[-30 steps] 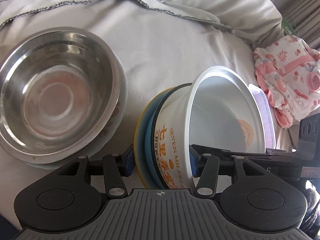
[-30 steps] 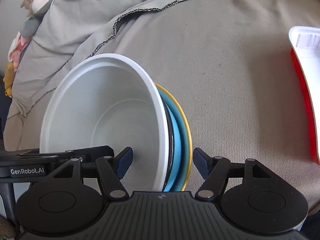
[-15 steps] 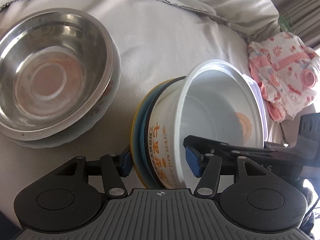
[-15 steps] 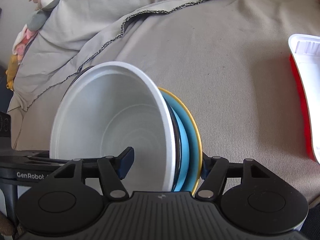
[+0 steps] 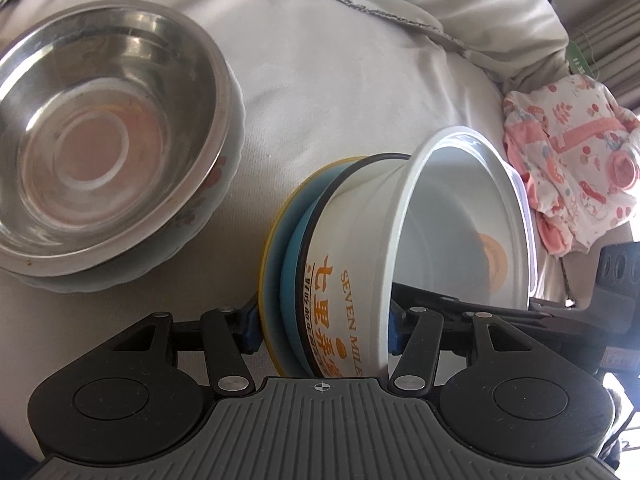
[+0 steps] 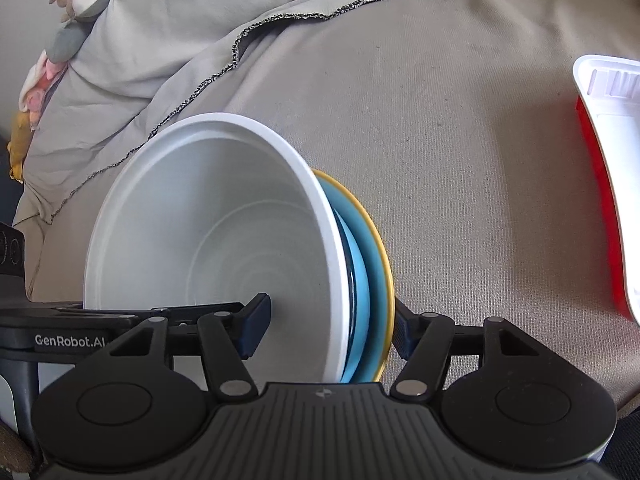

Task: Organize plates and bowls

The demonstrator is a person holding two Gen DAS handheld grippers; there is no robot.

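Our left gripper (image 5: 322,326) stands wide around three nested pieces. One pad is at the back of the yellow plate (image 5: 269,280) and the other is inside the white bowl (image 5: 460,240). We cannot tell whether the pads press or only bracket them. Our right gripper (image 6: 328,330) straddles the same pieces from the other side and its jaws are closing. Its inner pad shows a gap to the bowl's floor, so we judge it has no grip yet.

The white bowl, a blue plate (image 5: 292,280) and the yellow plate stand on edge at lower centre of both views, with the bowl's mouth turned sideways. We judge the bowl to be thin, light plastic that flexes if squeezed at the rim. The plates look stiff, smooth and likely to slide on each other. We think the safest hold is across all three near the bowl's base, with one pad inside and one behind the yellow plate.

At left in the left view, a steel bowl (image 5: 100,128) sits nested in a flowered dish (image 5: 224,184). Everything rests on a soft, wrinkled grey bed cover (image 5: 340,80), so tilted dishes may sink or roll. A pink garment (image 5: 568,152) lies at right. In the right view, a red and white tray (image 6: 608,160) is at the right edge.
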